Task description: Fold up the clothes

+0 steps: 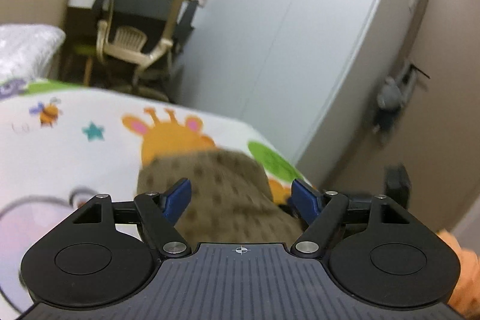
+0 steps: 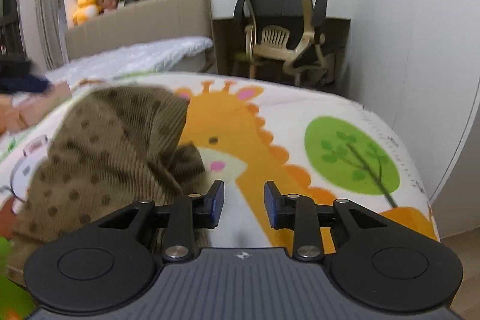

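Brown garment (image 1: 228, 194): motion-blurred in our left wrist view; its near part is hidden behind the left gripper (image 1: 241, 200) body.
Garment, right wrist view (image 2: 114, 158): we lose its lower edge behind the right gripper (image 2: 244, 204) housing.
Dark object (image 2: 21, 77): smeared at the left edge; we cannot identify it.
Grey thing on the door (image 1: 390, 107): too blurred to name.

Bare blanket (image 2: 345, 110) right of brown garment (image 2: 114, 146), chair (image 2: 285, 26) beyond bed edge
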Tool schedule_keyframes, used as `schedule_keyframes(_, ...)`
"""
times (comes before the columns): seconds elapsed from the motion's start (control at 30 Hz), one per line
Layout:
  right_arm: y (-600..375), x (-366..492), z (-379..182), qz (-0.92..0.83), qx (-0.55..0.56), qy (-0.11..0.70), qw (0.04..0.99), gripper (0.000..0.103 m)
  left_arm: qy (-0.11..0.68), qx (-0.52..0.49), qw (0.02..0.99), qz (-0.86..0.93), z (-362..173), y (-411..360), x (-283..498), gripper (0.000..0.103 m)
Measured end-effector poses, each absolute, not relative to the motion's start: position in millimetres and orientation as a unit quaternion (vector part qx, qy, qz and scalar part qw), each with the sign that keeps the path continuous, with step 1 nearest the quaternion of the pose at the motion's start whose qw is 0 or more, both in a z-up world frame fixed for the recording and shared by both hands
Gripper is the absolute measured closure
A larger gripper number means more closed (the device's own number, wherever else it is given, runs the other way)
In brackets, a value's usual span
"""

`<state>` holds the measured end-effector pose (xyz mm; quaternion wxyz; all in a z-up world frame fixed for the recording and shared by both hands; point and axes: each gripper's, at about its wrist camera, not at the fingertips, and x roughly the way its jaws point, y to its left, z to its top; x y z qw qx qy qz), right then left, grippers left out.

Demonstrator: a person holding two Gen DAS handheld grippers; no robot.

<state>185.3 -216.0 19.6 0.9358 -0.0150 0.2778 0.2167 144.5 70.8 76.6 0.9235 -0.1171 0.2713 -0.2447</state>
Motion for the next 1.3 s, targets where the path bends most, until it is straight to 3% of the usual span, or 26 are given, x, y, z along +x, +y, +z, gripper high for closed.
schedule_keyframes(0.1, -214.2, 176.1, 35.9, 0.239, -0.008, 0.248, 0.939, 0.057, 0.282, -0.111, 0.922, -0.241, 68.9, 61.6, 172.0, 0.029)
schedule_keyframes(0.27, -195.7, 175.3, 54.3, 0.266, -0.034, 0.217, 0.939, 0.041, 0.359, -0.140, 0.893, -0.234, 29.1, 54.5, 235.5, 0.034)
schedule_keyframes(0.37, -184.5, 205.8, 51.8, 0.265, -0.033, 0.236, 0.934, 0.041, 0.372, -0.141, 0.887, -0.235, 16.8, 55.7, 249.6, 0.039)
schedule_keyframes(0.6, -151.1, 273.0, 19.0, 0.254, -0.056, 0.307, 0.915, 0.041, 0.372, -0.128, 0.886, -0.244, 4.3, 61.8, 255.6, 0.039)
schedule_keyframes(0.7, -138.9, 289.1, 1.1, 0.241, -0.077, 0.329, 0.910, 0.033, 0.370, -0.121, 0.888, -0.244, 6.5, 61.6, 253.2, 0.038)
schedule_keyframes(1.0, -169.2, 265.1, -6.7, 0.165, -0.130, 0.337, 0.918, 0.032, 0.359, -0.110, 0.896, -0.237, 17.3, 64.4, 237.9, 0.038)
schedule_keyframes(1.1, -200.3, 243.1, -3.2, 0.179, -0.087, 0.344, 0.918, 0.032, 0.342, -0.116, 0.903, -0.233, 27.3, 79.7, 212.7, 0.031)
schedule_keyframes(1.17, -213.4, 225.3, -3.4, 0.189, -0.070, 0.347, 0.916, 0.032, 0.329, -0.113, 0.911, -0.222, 33.1, 90.8, 189.0, 0.021)
schedule_keyframes(1.3, -208.3, 191.5, -9.4, 0.209, -0.082, 0.347, 0.911, 0.032, 0.322, -0.088, 0.916, -0.221, 35.6, 98.0, 135.6, 0.018)
